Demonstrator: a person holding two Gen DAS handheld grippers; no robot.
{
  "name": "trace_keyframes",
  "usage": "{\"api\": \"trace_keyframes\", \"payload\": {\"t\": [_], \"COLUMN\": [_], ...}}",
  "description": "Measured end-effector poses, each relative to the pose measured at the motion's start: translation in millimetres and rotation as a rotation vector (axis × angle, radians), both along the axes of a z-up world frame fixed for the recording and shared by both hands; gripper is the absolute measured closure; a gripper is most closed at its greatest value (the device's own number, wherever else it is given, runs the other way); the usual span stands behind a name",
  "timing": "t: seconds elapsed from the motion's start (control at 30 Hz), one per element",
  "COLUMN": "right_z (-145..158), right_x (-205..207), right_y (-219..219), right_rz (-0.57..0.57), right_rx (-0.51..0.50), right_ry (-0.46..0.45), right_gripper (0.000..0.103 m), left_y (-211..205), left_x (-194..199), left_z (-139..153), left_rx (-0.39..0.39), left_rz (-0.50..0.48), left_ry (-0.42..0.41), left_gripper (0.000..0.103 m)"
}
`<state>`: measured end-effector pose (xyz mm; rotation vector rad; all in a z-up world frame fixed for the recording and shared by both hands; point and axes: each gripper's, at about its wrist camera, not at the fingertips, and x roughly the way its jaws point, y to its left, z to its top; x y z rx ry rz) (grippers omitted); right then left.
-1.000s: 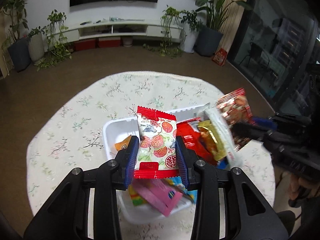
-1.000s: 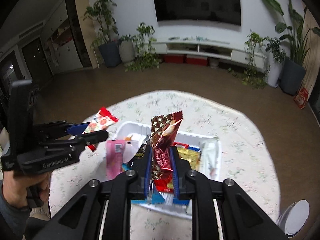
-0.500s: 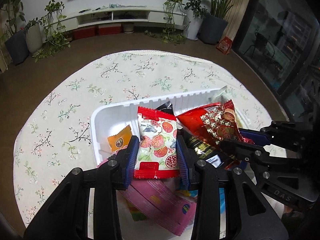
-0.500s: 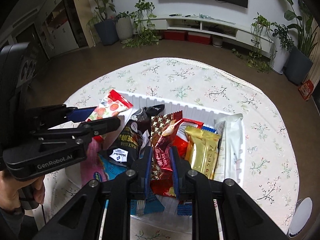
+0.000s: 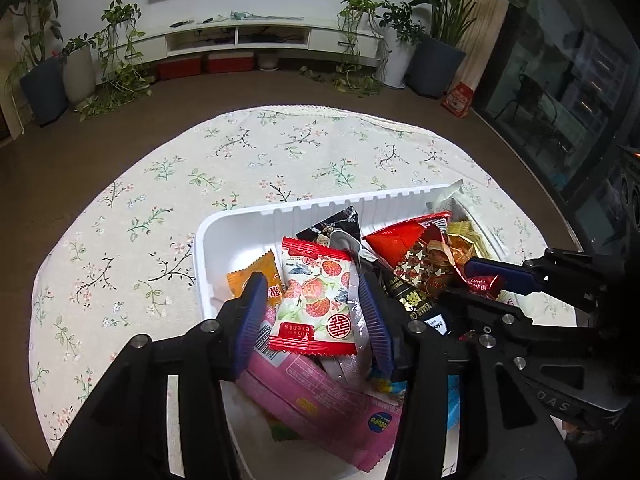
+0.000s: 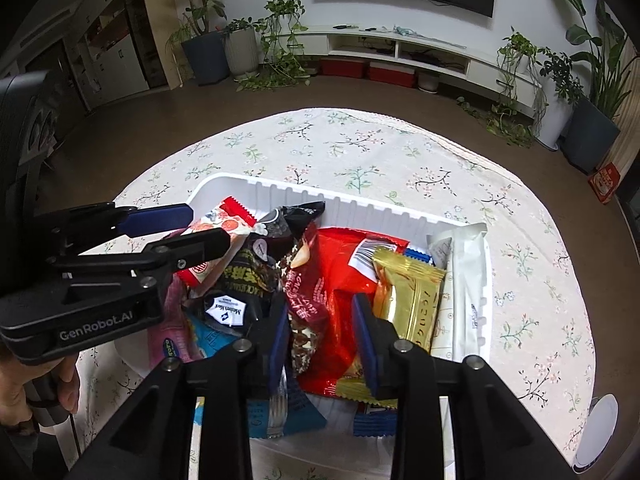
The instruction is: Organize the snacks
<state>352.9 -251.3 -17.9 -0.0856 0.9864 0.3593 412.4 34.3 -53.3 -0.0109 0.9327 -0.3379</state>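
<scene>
Resting among crinkled foil and glossy plastic wrappers, both tools point down into a white ribbed tray (image 5: 362, 203) that sits on a round counter (image 5: 240, 152) covered by a pale cloth printed with flowering twigs.

The left tool (image 5: 314, 314) has just been opening: its ridged blue pads now stand clear on either side of the strawberry-print packet (image 5: 314, 298), a flat pillow pack with red crimped ends, which lies loose on the heap inside the tray. Beside it sits a small orange sachet (image 5: 256, 274), partly behind the left pad, and below it a long pink wrapper (image 5: 320, 396) whose lower end is cut off by the tool's black frame.

The right tool (image 6: 322, 336) has likewise just been opening — a dark brown bar with pale star shapes (image 6: 302, 304) lies between its pads, close against the left one, with a gap on the other side, so nothing is gripped. Under and beside that bar are a shiny red bag (image 6: 340, 280), a gold foil packet (image 6: 412, 300) and a long white matte sleeve (image 6: 466, 280) along the tray's right wall. A black pack with a white label (image 6: 240, 280) is half covered by the left tool's arm. Blue wrappers at the tray's near end are mostly hidden; their print cannot be read.

A hand (image 6: 24, 380) grips the left tool's handle at the picture's edge.
</scene>
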Motion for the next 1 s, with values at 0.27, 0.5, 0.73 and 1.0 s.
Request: {"api": "trace_keyframes", "payload": {"t": [0.27,0.5,0.73,1.0], "right_z": [14.6,48.1,67.0,75.8], "right_x": [-12.3,-48.6,-115.4,-193.8], "right_y": [-6.5,-26.8,-40.1,-58.4], "right_rz": [-0.022,-0.097,-0.147,-0.211], "right_rx": [-0.020,0.030,0.082,0.121], "right_ry": [-0.044,-0.126,-0.186,-0.241], "right_gripper": [0.055,0.016,0.010,0.010], "left_y": [6.3,14.1,-5.6,-28.5], "left_x": [-32.2,-108.8,-199.2,-263.7], "left_z": [29.0,55.7,61.6,51.1], "left_rx": [0.005,-0.002,0.020,0.063], "left_rz": [0.034,0.100,0.061,0.129], "left_ry": [-0.073,-0.220,-0.291,-0.255], "left_gripper": [0.022,0.000,0.000,0.000]}}
